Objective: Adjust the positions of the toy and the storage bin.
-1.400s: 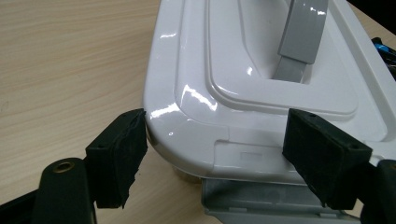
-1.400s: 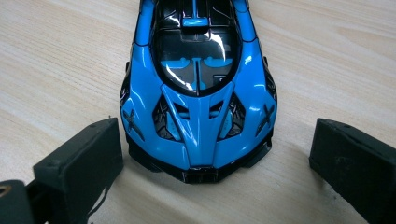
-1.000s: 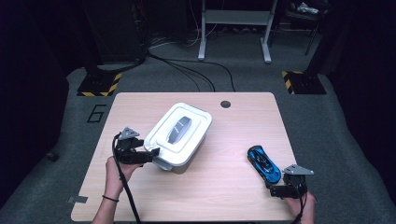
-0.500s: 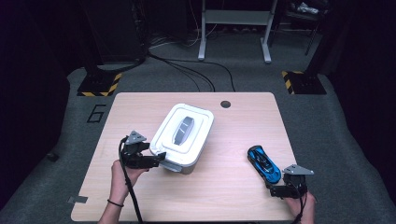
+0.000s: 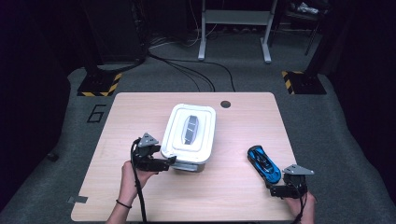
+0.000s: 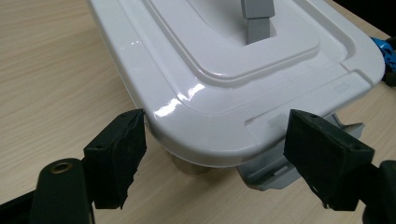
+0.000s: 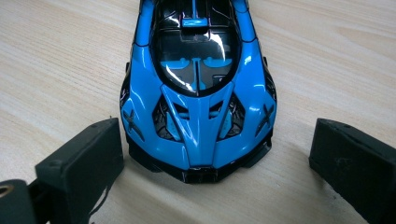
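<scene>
Evidently, the near corner of the white lidded box point(image 5: 189, 133) is being approached by the left gripper point(image 5: 169, 162), which is held level at lid height so that the rim can be taken from the side. In the left gripper view, the lid point(image 6: 224, 70) corner is seen lying between the 2 black pads point(image 6: 122, 149); the left pad is just at the rim's edge and the right one stands apart from it, so the jaws are released and nothing is clamped yet. A grey latch point(image 6: 280, 168) is seen hanging below the rim near the right pad, probably already flipped down. The box is set at the middle of the wooden table point(image 5: 140, 112), its grey handle point(image 5: 190, 129) on top.

The blue toy car point(image 5: 265, 163) is parked near the table's right edge, well apart from the box. It is straddled loosely by the right gripper point(image 5: 275, 188), whose jaws are spread wide beside its nose point(image 7: 198, 154) without contact, presumably kept ready for a grasp once the lid is off.
</scene>
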Action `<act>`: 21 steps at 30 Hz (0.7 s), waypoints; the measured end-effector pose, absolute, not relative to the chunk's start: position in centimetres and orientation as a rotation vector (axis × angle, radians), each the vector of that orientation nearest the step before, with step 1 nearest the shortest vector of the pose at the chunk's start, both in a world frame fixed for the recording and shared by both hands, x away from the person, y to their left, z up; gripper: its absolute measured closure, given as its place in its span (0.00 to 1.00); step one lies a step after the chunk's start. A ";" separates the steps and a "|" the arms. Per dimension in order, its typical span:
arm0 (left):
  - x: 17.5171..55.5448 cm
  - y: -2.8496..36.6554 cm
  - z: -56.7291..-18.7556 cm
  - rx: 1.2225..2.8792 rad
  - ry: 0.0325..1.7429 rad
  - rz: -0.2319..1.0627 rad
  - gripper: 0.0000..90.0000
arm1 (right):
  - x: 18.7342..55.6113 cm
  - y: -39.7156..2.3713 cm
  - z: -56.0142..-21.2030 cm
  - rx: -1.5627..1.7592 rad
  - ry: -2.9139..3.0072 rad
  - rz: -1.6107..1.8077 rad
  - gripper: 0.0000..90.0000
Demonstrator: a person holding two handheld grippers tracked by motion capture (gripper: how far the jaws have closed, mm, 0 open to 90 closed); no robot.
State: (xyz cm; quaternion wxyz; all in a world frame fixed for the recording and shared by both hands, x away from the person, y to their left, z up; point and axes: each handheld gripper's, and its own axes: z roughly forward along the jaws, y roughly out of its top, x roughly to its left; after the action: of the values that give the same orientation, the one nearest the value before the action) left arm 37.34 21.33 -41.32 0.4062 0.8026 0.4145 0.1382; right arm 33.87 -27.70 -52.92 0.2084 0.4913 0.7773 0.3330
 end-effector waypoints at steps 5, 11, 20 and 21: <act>37.4 20.4 -41.3 2.026 1.024 0.339 0.23 | 33.9 -27.7 -52.9 1.374 2.160 0.931 0.02; 37.4 19.4 -41.1 2.046 0.995 0.331 0.24 | 33.9 -27.7 -52.9 1.376 2.163 0.929 0.02; 37.4 17.6 -41.1 2.052 0.952 0.294 0.25 | 33.9 -27.7 -52.9 1.373 2.164 0.927 0.03; 37.4 17.5 -41.1 2.051 0.950 0.294 0.26 | 33.8 -27.7 -52.9 1.376 2.161 0.928 0.03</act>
State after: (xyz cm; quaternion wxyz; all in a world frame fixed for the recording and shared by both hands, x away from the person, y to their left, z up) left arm 37.45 17.47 -41.08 0.4177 0.8176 0.3787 0.1170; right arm 33.85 -27.69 -52.90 0.2067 0.4939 0.7760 0.3333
